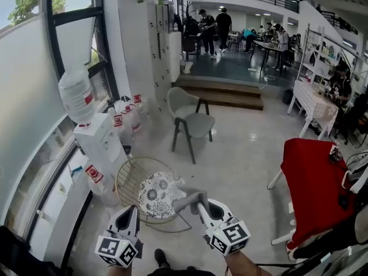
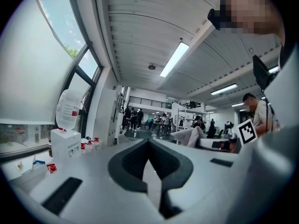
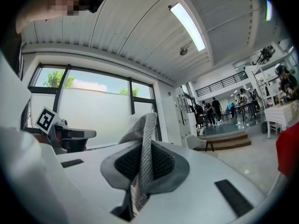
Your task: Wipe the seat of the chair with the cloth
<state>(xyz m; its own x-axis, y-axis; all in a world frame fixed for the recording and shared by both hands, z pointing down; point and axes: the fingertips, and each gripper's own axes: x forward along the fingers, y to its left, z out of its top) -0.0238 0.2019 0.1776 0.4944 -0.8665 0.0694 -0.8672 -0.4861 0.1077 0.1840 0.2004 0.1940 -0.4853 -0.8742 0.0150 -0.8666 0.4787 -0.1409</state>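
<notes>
Holding the grey cloth (image 1: 187,201) in the right gripper (image 1: 200,199) at the near right edge of the chair (image 1: 156,193) seat in the head view, left gripper (image 1: 131,210) hanging at the chair's near side. Pressing empty jaws together in the left gripper view. Pinching the cloth between the jaws in the right gripper view.

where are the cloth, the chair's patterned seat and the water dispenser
cloth (image 3: 144,143): right gripper view, middle of the upright grey fold
patterned seat (image 1: 156,193): head view, middle of the round cushion
water dispenser (image 1: 99,141): head view, its white front body
</notes>
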